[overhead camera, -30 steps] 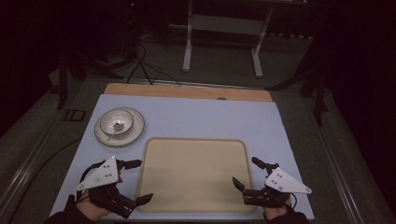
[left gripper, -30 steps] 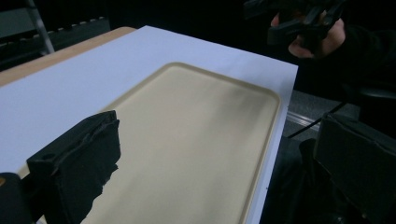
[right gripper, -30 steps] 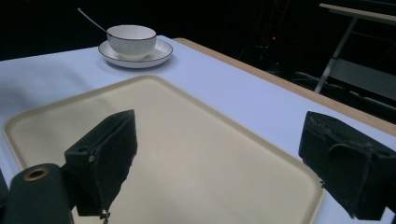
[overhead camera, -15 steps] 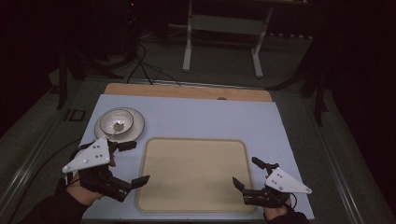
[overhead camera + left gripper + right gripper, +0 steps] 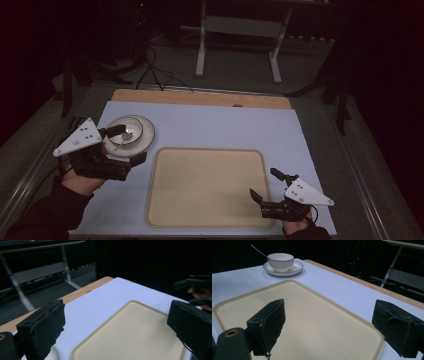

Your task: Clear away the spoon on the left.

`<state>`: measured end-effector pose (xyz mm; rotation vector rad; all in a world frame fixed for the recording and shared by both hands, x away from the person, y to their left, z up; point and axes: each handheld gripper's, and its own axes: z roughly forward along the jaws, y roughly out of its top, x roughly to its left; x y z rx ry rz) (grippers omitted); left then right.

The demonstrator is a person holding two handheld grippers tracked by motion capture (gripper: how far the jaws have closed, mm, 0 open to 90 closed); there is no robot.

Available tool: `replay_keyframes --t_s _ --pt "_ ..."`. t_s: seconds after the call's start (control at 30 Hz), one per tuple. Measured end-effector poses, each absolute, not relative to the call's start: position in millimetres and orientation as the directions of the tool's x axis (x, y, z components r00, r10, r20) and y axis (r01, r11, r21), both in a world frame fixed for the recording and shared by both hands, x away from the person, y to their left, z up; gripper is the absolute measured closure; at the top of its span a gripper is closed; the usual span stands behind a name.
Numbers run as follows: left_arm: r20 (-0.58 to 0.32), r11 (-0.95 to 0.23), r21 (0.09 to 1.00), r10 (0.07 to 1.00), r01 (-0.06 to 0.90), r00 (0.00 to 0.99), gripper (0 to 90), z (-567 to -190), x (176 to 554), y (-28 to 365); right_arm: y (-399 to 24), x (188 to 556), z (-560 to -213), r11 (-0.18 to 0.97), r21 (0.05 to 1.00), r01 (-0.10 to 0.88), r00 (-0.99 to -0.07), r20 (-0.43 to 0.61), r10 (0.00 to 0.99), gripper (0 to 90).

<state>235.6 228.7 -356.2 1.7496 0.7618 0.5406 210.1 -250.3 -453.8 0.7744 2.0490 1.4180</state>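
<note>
I see my left gripper [image 5: 125,145], jaws spread, over the saucer [image 5: 145,137] holding a cup [image 5: 126,131]. My right gripper [image 5: 265,186], also spread, sits at the beige tray's [image 5: 205,185] near-right corner.

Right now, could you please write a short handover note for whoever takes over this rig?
Left claw: open, holding nothing, at the near edge of the saucer.
Right claw: open, holding nothing, over the near right corner of the tray.
Cup with spoon stands on the saucer, far left of the tray.
Done: nothing lifted yet.
Left: probably grasp the saucer and set it on the tray.
</note>
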Motion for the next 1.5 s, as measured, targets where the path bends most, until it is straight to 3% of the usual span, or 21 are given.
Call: replay_keyframes --t_s 0.2,0.53,0.83,1.23,1.5 --pt "-0.076 -0.144 0.929 0.827 0.341 0.557 2.3 -377.2 255.1 254.1 -249.0 209.6 -453.9 0.296 0.942 0.155 -0.702 -0.106 0.705 11.8" --pt "-0.15 -0.061 0.883 0.902 0.465 0.404 6.9 -412.6 270.9 276.3 -248.4 209.5 -454.1 0.304 0.94 0.154 -0.703 -0.112 0.703 11.8" --pt "-0.217 0.032 0.829 0.939 0.558 0.268 21.7 -443.5 282.6 278.6 -248.0 210.3 -455.2 0.31 0.937 0.16 -0.704 -0.112 0.701 11.8" --pt "-0.258 0.137 0.789 0.959 0.599 0.121 43.4 -461.4 289.4 283.1 -246.6 210.5 -455.7 0.323 0.933 0.159 -0.704 -0.122 0.7 11.8" --pt "-0.269 0.157 0.774 0.959 0.614 0.094 46.8 -463.6 292.4 284.3 -246.1 210.5 -456.1 0.326 0.931 0.163 -0.705 -0.122 0.699 11.8"
